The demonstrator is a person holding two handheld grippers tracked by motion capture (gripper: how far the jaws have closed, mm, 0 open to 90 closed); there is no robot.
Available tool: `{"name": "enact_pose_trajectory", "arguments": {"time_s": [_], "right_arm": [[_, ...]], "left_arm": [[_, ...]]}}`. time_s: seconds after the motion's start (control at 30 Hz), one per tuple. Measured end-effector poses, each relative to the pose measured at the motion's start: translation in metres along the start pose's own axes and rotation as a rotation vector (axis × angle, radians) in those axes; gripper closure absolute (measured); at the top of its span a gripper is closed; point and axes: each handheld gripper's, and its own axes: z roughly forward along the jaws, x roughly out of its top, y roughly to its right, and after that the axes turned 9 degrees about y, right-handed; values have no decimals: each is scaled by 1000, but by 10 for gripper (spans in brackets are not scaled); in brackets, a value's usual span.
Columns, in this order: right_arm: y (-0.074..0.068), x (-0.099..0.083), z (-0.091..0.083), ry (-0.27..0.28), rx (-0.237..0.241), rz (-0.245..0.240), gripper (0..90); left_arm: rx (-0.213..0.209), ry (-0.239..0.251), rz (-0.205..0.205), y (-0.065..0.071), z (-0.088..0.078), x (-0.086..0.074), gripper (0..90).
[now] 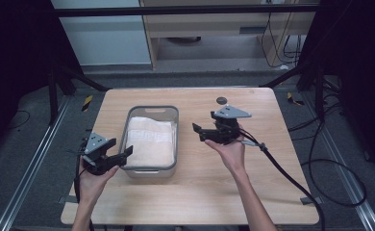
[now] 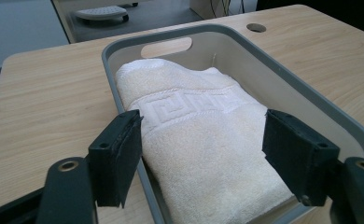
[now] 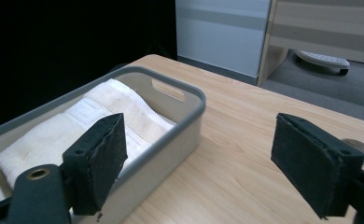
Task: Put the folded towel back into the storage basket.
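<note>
A grey plastic bin (image 1: pixel 172 137) (image 2: pixel 283 86) (image 3: pixel 189 123) stands on the wooden table (image 1: pixel 262 183). Inside it lies a folded cream towel (image 1: pixel 149 142) (image 2: pixel 203 135) (image 3: pixel 77 123) with a woven key-pattern band. My left gripper (image 1: pixel 119 150) (image 2: pixel 201 158) is held at the bin's near left corner, open, its jaws wide apart and pointing over the towel. My right gripper (image 1: pixel 198 130) (image 3: pixel 199 163) hovers to the right of the bin, open, empty, and pointing left towards it.
A round cable hole (image 1: pixel 221 100) (image 2: pixel 255 27) sits in the table's far side. The right gripper's cable (image 1: pixel 291 178) trails across the table's right part. Cabinets and a wheeled base (image 3: pixel 322 60) stand beyond the table.
</note>
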Motion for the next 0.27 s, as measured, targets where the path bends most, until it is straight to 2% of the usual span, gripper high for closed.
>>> {"name": "enact_pose_trajectory", "arguments": {"time_s": [0.07,0.1,0.17,0.27], "right_arm": [[8,-4,-13,10,4,10,171],[15,-9,-26,15,3,20,168],[18,-11,-31,15,0,24,166],[32,-23,-52,9,-19,39,164]], "left_arm": [[7,0,6,-1,-1,-2,269],[10,2,9,-2,-2,-3,264],[12,4,9,-4,-4,-6,262],[16,16,5,-8,-6,-8,252]]}}
